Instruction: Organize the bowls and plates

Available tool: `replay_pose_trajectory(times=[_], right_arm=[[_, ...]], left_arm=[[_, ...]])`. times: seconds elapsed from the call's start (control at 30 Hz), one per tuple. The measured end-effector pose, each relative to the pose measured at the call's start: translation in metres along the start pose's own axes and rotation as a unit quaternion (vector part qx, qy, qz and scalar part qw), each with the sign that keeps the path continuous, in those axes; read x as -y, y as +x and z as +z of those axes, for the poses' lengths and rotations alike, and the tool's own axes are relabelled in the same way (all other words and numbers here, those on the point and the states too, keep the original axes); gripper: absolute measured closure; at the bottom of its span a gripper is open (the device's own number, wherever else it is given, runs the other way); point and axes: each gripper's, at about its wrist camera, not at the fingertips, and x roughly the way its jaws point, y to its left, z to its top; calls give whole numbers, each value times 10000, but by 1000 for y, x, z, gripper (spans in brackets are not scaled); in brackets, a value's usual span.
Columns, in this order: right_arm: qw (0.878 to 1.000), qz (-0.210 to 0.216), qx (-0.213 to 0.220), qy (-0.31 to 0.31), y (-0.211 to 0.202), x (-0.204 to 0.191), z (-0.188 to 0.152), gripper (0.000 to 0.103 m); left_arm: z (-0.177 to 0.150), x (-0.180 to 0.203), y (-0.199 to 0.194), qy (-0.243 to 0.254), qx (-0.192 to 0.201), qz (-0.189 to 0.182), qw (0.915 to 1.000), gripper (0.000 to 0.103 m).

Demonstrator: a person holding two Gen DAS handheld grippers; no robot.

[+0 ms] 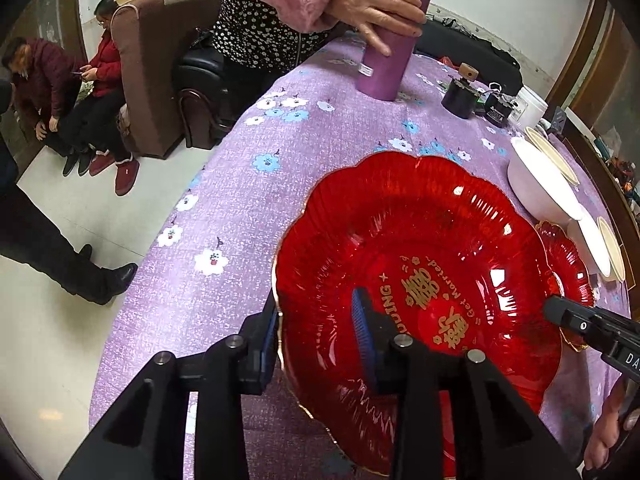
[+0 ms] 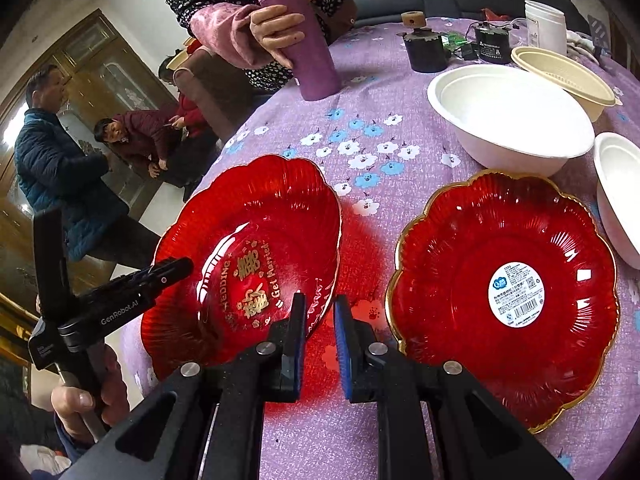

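Two grippers at one red plate, over the purple cloth

From my left wrist, the left gripper [image 1: 316,308] stood spread across the near rim of the lettered red plate [image 1: 420,240], one pad outside the rim and the other inside the dish, not pressing it; the plate hung over the flowered tablecloth [image 1: 240,208], and beyond it someone's hand [image 1: 380,4] gripped a purple flask [image 1: 384,60]. From my right wrist, the right gripper [image 2: 319,308] had its pads almost together, pinching that plate's opposite rim, with a red glow on the cloth beneath it. Just beside it a second red plate [image 2: 480,240] with a round label lay flat, a white bowl [image 2: 508,120] and a cream bowl [image 2: 560,72] behind.
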Motion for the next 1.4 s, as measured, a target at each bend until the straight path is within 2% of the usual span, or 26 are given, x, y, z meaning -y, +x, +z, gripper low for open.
replay_pose_trajectory(times=[0.07, 0.1, 0.57, 0.83, 1.03, 1.27, 1.4], right_arm=[[10000, -13, 8, -9, -1, 0, -1, 87], [10000, -41, 14, -15, -1, 0, -1, 87], [9992, -3, 375, 98, -28, 7, -2, 87], [9981, 52, 558, 271, -49, 20, -7, 87], [9953, -58, 829, 490, -73, 41, -11, 87], [9891, -186, 1129, 928, -104, 84, -23, 87], [9858, -203, 1184, 1174, -114, 109, -31, 87]], left_arm=[[0, -2, -2, 1, 14, 35, 10000, 56], [-2, -3, -3, -1, 33, 51, 10000, 54], [-2, -5, -25, -50, 318, 199, 9993, 52], [2, 7, -47, 28, 511, 62, 9987, 52], [9, 41, -56, 372, 562, -156, 9976, 51], [19, 108, -49, 952, 420, -485, 9934, 51], [29, 151, -30, 1285, 205, -615, 9896, 51]])
